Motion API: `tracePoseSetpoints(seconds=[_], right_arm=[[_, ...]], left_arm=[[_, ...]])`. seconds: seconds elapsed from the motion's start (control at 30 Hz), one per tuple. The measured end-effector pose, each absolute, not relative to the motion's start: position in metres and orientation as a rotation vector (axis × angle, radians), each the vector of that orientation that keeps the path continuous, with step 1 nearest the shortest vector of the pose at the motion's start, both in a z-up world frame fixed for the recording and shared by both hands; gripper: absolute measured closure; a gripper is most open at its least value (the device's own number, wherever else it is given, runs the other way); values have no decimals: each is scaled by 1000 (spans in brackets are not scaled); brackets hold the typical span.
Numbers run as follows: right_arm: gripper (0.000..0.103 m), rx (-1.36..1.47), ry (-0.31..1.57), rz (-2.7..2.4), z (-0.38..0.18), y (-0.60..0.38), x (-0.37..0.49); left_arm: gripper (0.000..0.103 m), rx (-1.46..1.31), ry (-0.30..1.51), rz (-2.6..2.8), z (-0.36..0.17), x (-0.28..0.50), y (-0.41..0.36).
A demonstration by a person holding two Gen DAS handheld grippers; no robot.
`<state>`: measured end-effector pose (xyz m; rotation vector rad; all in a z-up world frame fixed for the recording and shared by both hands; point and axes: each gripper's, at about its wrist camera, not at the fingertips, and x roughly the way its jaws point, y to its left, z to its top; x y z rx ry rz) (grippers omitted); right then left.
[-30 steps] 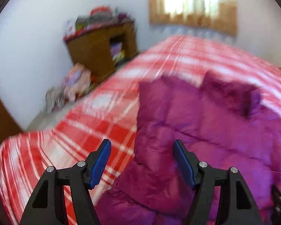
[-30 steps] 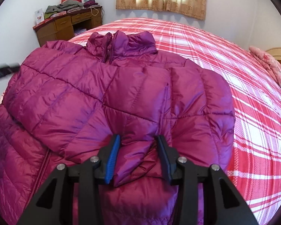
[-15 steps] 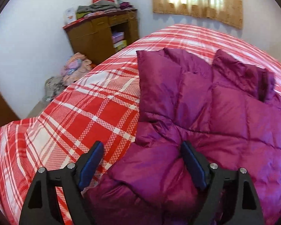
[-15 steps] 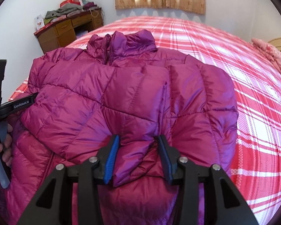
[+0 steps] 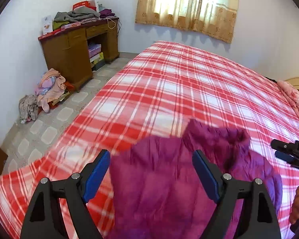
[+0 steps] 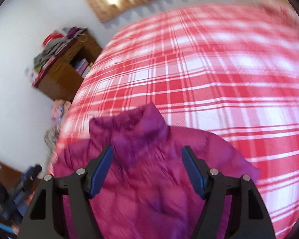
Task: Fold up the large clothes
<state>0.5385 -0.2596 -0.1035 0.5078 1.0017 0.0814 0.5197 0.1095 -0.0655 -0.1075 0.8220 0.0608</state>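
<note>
- Both grippers have let go of the jacket and pulled back from it since a second ago; the fold of cloth that sat pinched in the right gripper (image 6: 147, 169) is no longer between its blue pads.
- Right jaws are opening; the jacket (image 6: 149, 189) lies below and beyond them, not pressed by either pad.
- Left gripper (image 5: 151, 173) has its jaws wide apart with nothing clamped; the jacket (image 5: 169, 189) shows through the gap, blurred.
- The purple jacket lies on the bed (image 5: 189, 91) at the near end, collar (image 6: 133, 123) pointing toward the far window (image 5: 189, 6).
- Its left side sits close to the bed's left edge; its right side has wide bare plaid cover beside it.
- Past the collar the bed is open up to a pink pillow (image 5: 295, 99) at the far right.
- Left of the bed runs a strip of tiled floor (image 5: 55, 123), with a clothes pile (image 5: 47, 87) and a cluttered wooden desk (image 5: 77, 47) against the wall.
</note>
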Motion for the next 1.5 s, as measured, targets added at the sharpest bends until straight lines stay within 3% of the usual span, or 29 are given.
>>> tracePoseSetpoints(seconds=[0.1, 0.33, 0.37, 0.43, 0.5, 0.6, 0.83, 1.07, 1.27, 1.3, 1.33, 1.37, 1.5], right_arm=[[28, 586, 1060, 48, -121, -259, 573], [28, 468, 1194, 6, -160, -234, 610], [33, 459, 1220, 24, -166, -231, 607], [64, 429, 1220, 52, -168, -233, 597], [76, 378, 1191, 67, -161, -240, 581], [85, 360, 1162, 86, -154, -258, 552], [91, 371, 1099, 64, -191, -283, 517], [90, 71, 896, 8, -189, -251, 486], [89, 141, 888, 40, -194, -262, 493], [89, 157, 887, 46, -196, -263, 494], [89, 167, 887, 49, -196, -264, 494], [89, 170, 887, 50, -197, -261, 497], [89, 178, 885, 53, -198, -259, 498]], left_arm=[[18, -95, 858, 54, -69, 549, 102], [18, -110, 936, 44, -90, 589, 86], [18, -111, 940, 43, -91, 591, 86], [18, -115, 949, 34, -95, 595, 84], [18, -104, 952, 30, -98, 593, 82], [18, -109, 954, 30, -100, 590, 80], [18, -112, 937, 3, -92, 582, 63], [18, -27, 939, -19, -100, 582, 27], [20, 78, 947, 80, -122, 586, -1], [40, 103, 931, 123, -124, 584, -2], [79, 130, 929, 170, -126, 581, 0], [95, 141, 942, 196, -128, 580, 3], [99, -23, 973, 251, -139, 556, 45]])
